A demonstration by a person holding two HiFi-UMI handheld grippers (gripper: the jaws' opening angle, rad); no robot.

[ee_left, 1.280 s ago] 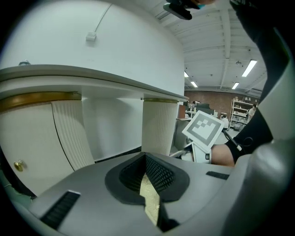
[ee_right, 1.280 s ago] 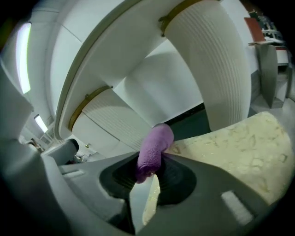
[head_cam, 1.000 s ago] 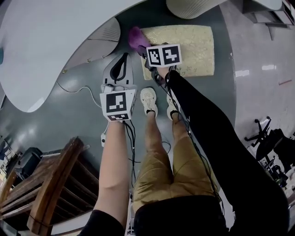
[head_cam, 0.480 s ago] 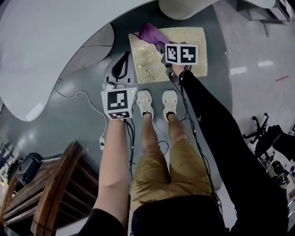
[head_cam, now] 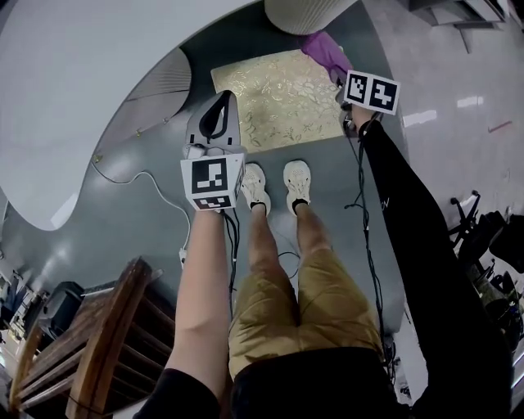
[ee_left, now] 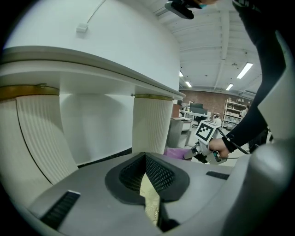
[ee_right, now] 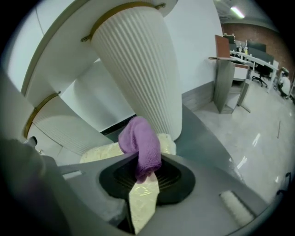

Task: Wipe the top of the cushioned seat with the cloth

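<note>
The purple cloth [head_cam: 326, 47] is clenched in the right tool [head_cam: 337, 75] at the far right corner of the cushioned seat [head_cam: 274, 98]. The left tool [head_cam: 223, 102] is closed on nothing. The wiping seems under way, and the part left cannot be judged.

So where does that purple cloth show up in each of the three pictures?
Head view: purple cloth at top right, at the cushioned seat's far right corner.
Left gripper view: cloth small, right of centre, by the ribbed white pillar's foot.
Right gripper view: cloth dead centre, pinched in the right gripper's jaws.
Shared landmark: that ribbed white pillar just behind it.
</note>
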